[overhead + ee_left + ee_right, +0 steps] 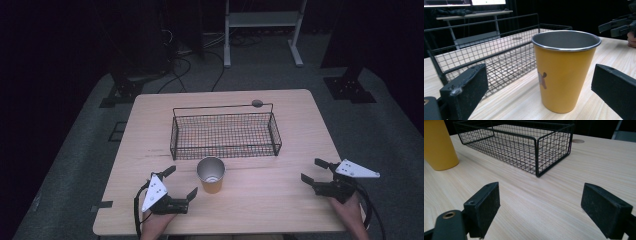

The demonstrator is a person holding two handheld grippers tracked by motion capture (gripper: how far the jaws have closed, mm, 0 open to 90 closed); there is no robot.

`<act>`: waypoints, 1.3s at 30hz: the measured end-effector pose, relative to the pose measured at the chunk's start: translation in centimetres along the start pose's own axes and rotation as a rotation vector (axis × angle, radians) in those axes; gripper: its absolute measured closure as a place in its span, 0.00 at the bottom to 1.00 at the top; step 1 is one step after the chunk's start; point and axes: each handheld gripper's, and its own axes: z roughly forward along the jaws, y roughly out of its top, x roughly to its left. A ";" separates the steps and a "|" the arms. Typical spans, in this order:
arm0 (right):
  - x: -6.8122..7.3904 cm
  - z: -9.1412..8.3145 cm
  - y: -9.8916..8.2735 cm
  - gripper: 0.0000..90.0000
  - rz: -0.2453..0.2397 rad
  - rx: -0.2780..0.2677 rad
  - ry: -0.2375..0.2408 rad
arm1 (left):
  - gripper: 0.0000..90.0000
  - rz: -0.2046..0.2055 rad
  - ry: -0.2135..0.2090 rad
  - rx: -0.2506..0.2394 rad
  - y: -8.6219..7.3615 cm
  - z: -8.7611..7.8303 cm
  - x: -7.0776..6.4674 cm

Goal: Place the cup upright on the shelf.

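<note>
Both jaws of the left gripper (181, 181) were spread wide, empty. Just ahead of them, the yellow cup (565, 70) was judged light, rigid, slippery; mid-wall grasping was advised.

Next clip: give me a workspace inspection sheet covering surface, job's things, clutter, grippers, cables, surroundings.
Surface: light wooden table, bare apart from the items below.
Job's things: yellow metal cup with silver rim, upright, open end up, standing just in front of the black wire mesh basket; nothing seen inside the basket.
Clutter: nothing seen.
Grippers: left gripper open, jaws wide, pointed at the cup without touching it; right gripper open over bare table near the right edge.
Cables: black cable trails from the left gripper; loose cables on the floor behind the table.
Surroundings: dark room, grey floor, white metal stand beyond.
</note>
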 end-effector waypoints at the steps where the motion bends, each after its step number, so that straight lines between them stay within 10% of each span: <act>1: 0.0 0.0 0.0 0.16 0.000 0.000 0.000 | 0.00 0.003 -0.004 0.001 0.0 0.1 -0.1; 39: 0.1 0.1 0.0 0.16 -0.003 0.004 -0.001 | 0.00 -0.003 -0.109 0.078 0.0 5.1 -1.7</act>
